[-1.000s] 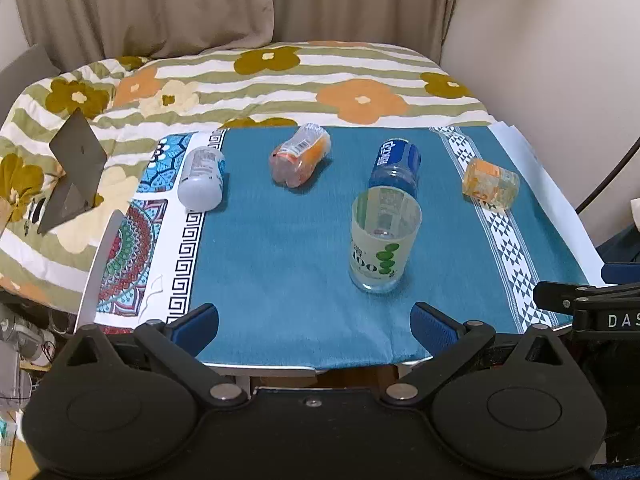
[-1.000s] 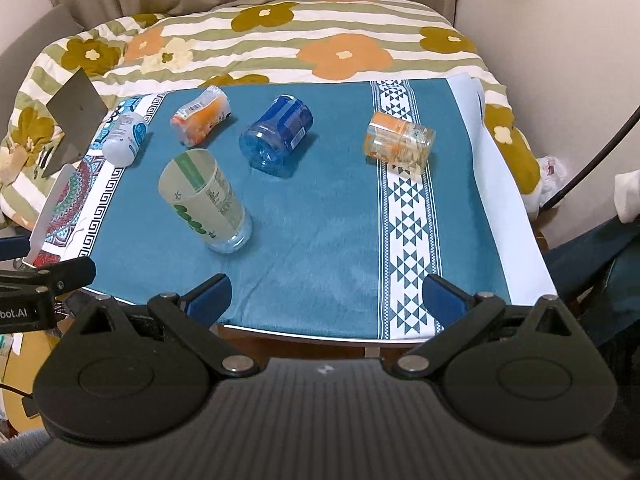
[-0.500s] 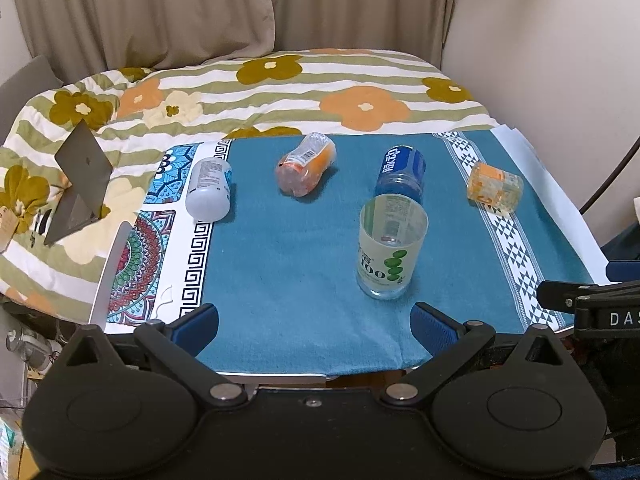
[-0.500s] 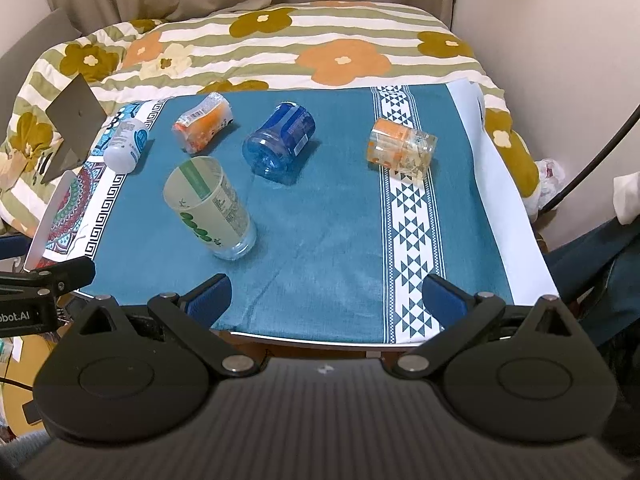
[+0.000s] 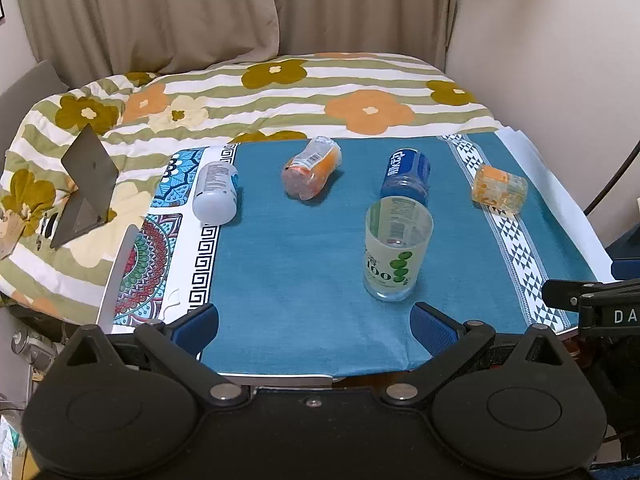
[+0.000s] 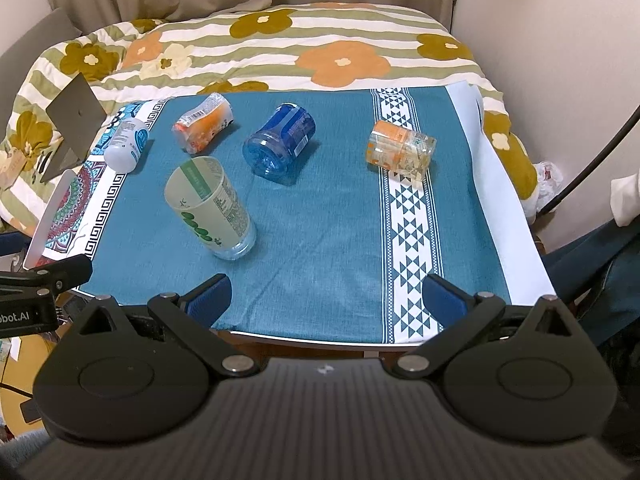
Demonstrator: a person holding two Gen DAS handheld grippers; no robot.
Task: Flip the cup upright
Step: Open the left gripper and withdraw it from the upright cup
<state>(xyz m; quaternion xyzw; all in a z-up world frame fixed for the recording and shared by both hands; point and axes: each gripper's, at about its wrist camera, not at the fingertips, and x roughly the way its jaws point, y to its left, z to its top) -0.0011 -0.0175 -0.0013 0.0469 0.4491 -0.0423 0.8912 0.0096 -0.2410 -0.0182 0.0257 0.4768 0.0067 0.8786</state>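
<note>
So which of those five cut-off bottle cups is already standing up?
Only the pale translucent plastic cup with green dots, nearest the grippers, stands with its open mouth up. The white, salmon-orange, blue and orange-and-clear ones lie on their sides.

The left gripper (image 5: 314,326) is matte black plastic, with two round housings joined by angular link arms pinned with silver rivets, a small screw at the centre, and blue pads on its fingers (image 5: 196,326). The right gripper (image 6: 326,296) has the same black links, silver rivets and blue fingers (image 6: 442,294), but its body is ribbed dark grey with a small white mark in the middle. Each view shows the other tool's black side piece carrying white lettering.
</note>
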